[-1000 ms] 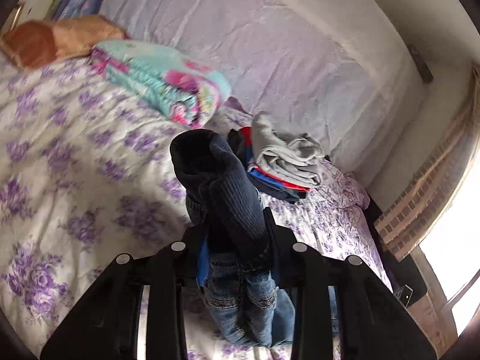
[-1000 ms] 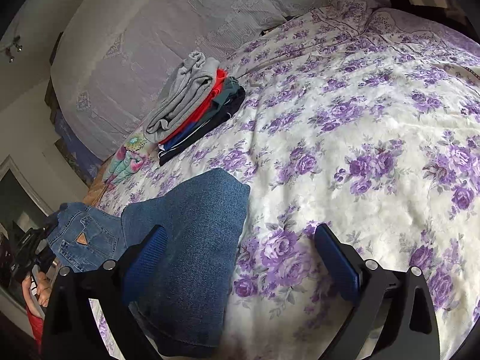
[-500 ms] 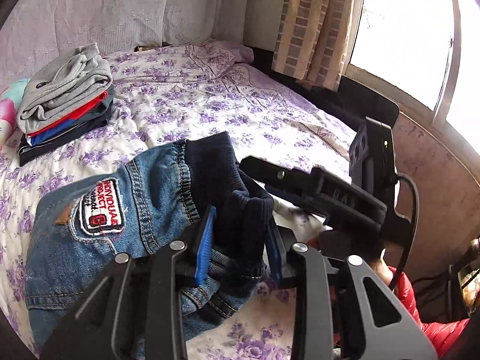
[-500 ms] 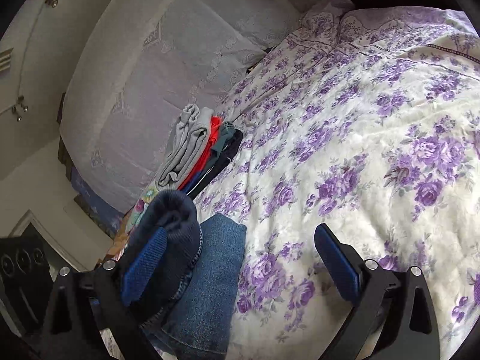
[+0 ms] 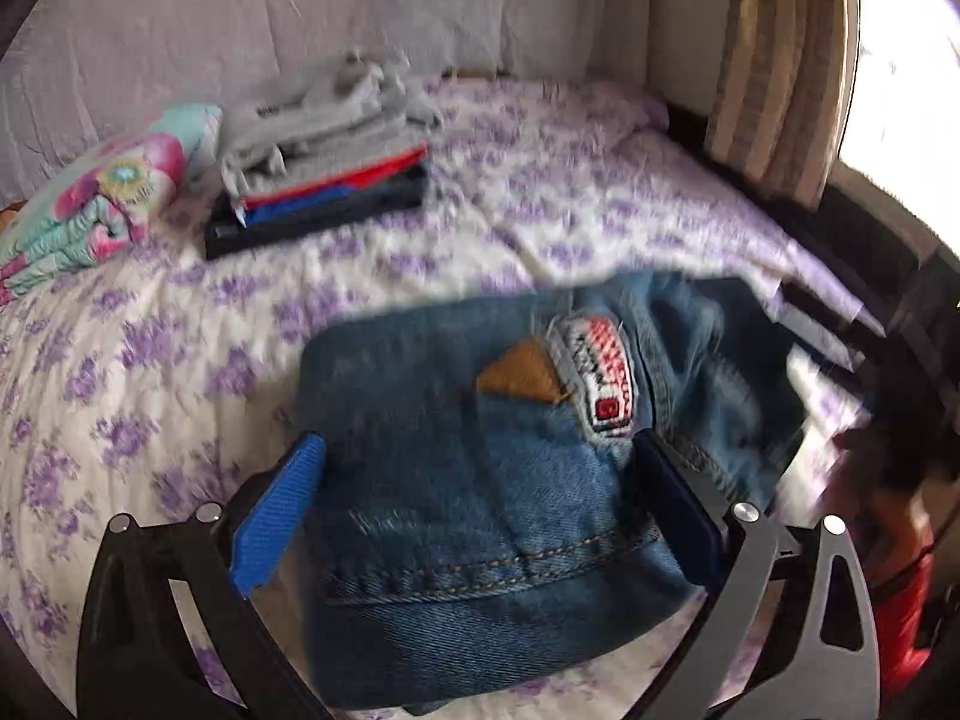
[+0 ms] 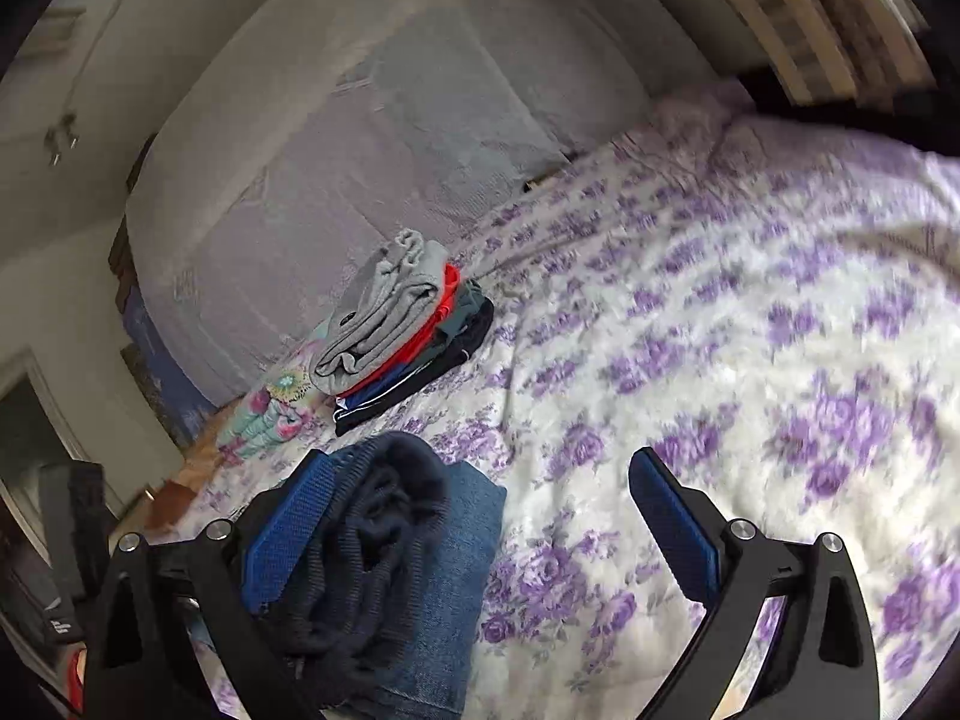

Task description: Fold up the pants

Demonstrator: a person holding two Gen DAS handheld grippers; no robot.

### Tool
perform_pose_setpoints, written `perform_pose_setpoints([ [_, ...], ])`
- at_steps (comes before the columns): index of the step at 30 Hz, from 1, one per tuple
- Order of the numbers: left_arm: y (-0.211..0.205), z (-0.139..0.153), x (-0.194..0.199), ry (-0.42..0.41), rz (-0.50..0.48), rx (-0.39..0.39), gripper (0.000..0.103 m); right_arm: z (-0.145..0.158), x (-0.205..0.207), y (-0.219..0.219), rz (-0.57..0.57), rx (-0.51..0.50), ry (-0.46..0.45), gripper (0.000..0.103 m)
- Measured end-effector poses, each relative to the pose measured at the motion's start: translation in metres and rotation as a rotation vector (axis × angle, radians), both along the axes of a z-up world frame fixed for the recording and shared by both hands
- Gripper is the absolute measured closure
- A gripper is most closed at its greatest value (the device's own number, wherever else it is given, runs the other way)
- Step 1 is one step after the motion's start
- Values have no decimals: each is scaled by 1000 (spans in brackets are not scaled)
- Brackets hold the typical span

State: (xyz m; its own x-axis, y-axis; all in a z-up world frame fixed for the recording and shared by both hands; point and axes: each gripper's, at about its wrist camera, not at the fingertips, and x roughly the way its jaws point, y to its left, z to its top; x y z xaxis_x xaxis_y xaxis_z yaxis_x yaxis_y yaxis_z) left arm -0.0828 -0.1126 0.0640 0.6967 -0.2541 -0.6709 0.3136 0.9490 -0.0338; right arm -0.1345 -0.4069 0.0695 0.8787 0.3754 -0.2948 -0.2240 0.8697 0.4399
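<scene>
The blue denim pants (image 5: 480, 480) lie folded on the purple-flowered bedspread (image 5: 180, 348), back patch and pocket facing up. My left gripper (image 5: 474, 516) is open just above them, its blue pads on either side of the denim, holding nothing. In the right wrist view the pants (image 6: 456, 588) lie at the lower left with their dark knit waistband (image 6: 384, 528) bunched on top. My right gripper (image 6: 474, 534) is open; its left pad (image 6: 288, 534) is beside the waistband, and whether they touch is unclear.
A stack of folded clothes, grey on top (image 5: 324, 138), sits near the headboard (image 5: 300, 30), also in the right wrist view (image 6: 396, 312). A folded floral blanket (image 5: 102, 204) lies left of it. A curtain (image 5: 774, 60) and window stand at the right.
My left gripper has opened and let go of the waistband; the pants now lie flat on the bed. The right gripper stays open and has shifted slightly.
</scene>
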Motion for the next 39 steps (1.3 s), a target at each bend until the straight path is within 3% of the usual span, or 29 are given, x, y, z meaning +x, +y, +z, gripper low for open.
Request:
perform_pose_setpoints([
  [2,-19,-28,-20,-110,12,142,4,19,-6,23,-21,-169,-56,4],
  [3,-22,-28,-29,-146,15,168,4,21,-1,35,-32,-255,-29,4],
  [5,-18,-22,-26,-119,12,140,4,0,24,60,11,-443,126,4],
  [6,-14,-22,-24,-112,6,119,4,-12,31,63,-8,-512,135,4],
  [7,-10,-20,-26,-121,-14,85,4,-20,37,58,6,-508,153,4],
  [8,-6,-16,-30,-130,-20,75,4,-21,42,44,47,-413,194,3],
  [9,-4,-13,-35,-135,-30,69,4,-19,44,36,74,-379,218,3],
  [10,-1,-7,-41,-147,-45,55,5,-15,42,34,57,-408,205,4],
  [13,16,17,-59,-262,15,44,5,10,12,41,-35,-472,98,4],
  [15,33,31,-63,-296,38,-31,5,31,-12,50,26,-425,-3,4],
  [16,40,33,-59,-276,51,-70,5,38,-21,58,53,-428,-42,4],
  [18,41,18,-40,-151,53,-63,5,32,-28,81,64,-543,-42,4],
  [20,34,-24,-15,10,7,-12,4,-7,-13,104,70,-734,89,4],
  [21,44,-38,-8,59,-18,-111,4,-27,-6,103,115,-724,128,4],
  [23,65,-46,1,182,-20,-297,4,-22,3,78,155,-531,198,4],
  [24,69,-45,0,187,-15,-324,4,-14,4,74,157,-504,209,4],
  [26,68,-33,-8,119,9,-295,4,12,-11,79,77,-543,84,4],
  [28,66,-13,-19,6,43,-244,4,36,-24,91,90,-556,-32,4],
  [31,66,1,-27,-91,100,-220,4,52,-16,114,121,-575,-75,4],
  [33,61,-13,-13,-27,133,-140,4,37,8,134,115,-665,-22,4],
  [34,61,-25,-4,12,114,-125,4,16,28,146,131,-747,67,4],
  [35,67,-35,-2,39,103,-162,4,-6,43,153,153,-799,137,4],
  [37,80,-40,5,109,106,-261,4,-12,46,143,161,-696,111,4],
  [39,77,-35,-1,81,106,-226,4,-1,39,137,151,-678,117,4],
])
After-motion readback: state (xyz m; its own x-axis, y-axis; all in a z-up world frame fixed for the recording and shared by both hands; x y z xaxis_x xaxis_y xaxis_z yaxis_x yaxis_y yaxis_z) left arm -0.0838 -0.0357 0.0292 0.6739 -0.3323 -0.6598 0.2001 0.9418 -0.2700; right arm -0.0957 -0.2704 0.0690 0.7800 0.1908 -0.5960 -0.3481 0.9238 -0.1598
